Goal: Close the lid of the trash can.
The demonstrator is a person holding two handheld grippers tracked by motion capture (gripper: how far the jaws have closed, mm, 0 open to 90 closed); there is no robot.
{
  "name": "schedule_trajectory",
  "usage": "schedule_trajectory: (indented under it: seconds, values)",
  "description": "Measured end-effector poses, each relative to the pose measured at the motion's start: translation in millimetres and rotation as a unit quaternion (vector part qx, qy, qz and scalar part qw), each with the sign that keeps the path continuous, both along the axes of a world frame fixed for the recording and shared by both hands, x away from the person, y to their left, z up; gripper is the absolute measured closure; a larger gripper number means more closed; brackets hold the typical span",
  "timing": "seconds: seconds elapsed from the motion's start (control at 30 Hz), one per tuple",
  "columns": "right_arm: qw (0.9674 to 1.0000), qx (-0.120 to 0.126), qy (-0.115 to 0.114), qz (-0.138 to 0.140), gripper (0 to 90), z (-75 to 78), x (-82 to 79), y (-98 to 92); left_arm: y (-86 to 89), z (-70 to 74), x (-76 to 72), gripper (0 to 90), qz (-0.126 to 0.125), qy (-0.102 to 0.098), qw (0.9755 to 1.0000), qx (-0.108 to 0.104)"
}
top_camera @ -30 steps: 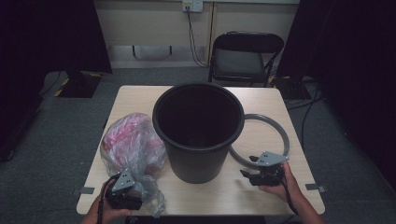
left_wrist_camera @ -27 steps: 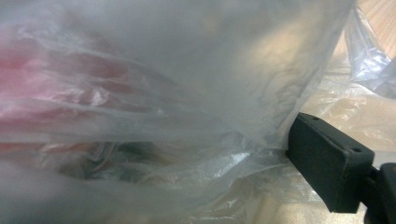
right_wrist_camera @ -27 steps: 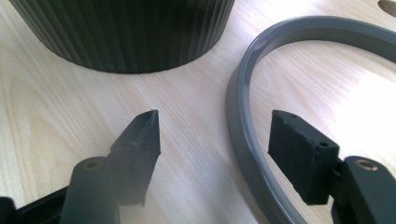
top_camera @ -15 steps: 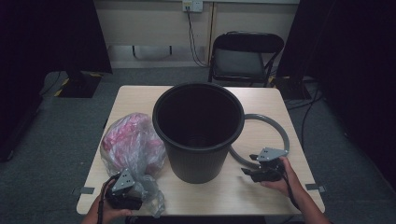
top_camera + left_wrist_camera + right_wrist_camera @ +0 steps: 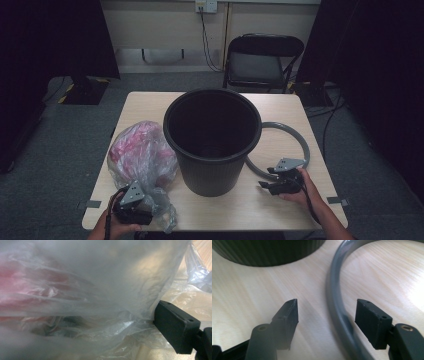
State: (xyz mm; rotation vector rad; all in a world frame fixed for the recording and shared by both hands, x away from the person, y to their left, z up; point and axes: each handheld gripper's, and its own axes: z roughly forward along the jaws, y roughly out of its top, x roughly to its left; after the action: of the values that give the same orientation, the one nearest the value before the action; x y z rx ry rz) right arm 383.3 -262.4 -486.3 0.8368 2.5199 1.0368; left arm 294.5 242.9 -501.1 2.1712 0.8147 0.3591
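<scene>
The grey ring (image 5: 334, 290) is straddled, untouched, by the right gripper (image 5: 327, 312), fingers apart, beside the black bin (image 5: 212, 137). The left gripper (image 5: 131, 207) is buried in the plastic bag (image 5: 142, 157) at the bin's other side, near the counter (image 5: 240, 205) edge; whether its fingers are apart cannot be told.

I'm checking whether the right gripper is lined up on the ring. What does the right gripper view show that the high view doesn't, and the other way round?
Right gripper view: the right gripper has open jaws standing either side of the grey ring, which lies on the table between them; the pads do not press on it.

High view: the whole black bin, the clear bag with pink contents, the left gripper at the bag, and a chair beyond the table.

Both: ring, bin wall, wooden tabletop.
</scene>
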Motion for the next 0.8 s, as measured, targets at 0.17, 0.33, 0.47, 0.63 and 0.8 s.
schedule_trajectory:
  seconds: [0.17,0.33,0.47,0.63,0.8]
  values:
    - [0.9997,0.005,0.024,-0.009,36.7,-4.1,13.0,-2.5,0.0,0.0,0.0,20.7,-0.001,0.0,1.0,0.0]
    - [0.9997,0.012,0.021,-0.002,47.2,-4.4,11.6,-2.9,0.0,0.0,0.0,20.7,-0.001,0.0,1.0,0.0]
    - [0.9997,0.013,0.018,0.005,57.8,-4.1,9.9,-3.3,-0.1,0.0,-0.1,20.6,-0.001,0.0,1.0,0.0]
    - [0.9997,0.013,0.019,0.01,72.5,-3.3,8.2,-3.8,-0.1,-0.1,-0.2,20.6,-0.002,0.0,1.0,0.0]
    - [0.9998,0.007,0.015,0.014,77.9,-2.8,5.4,-1.9,-0.1,0.0,-0.1,20.7,-0.003,0.0,1.0,0.0]
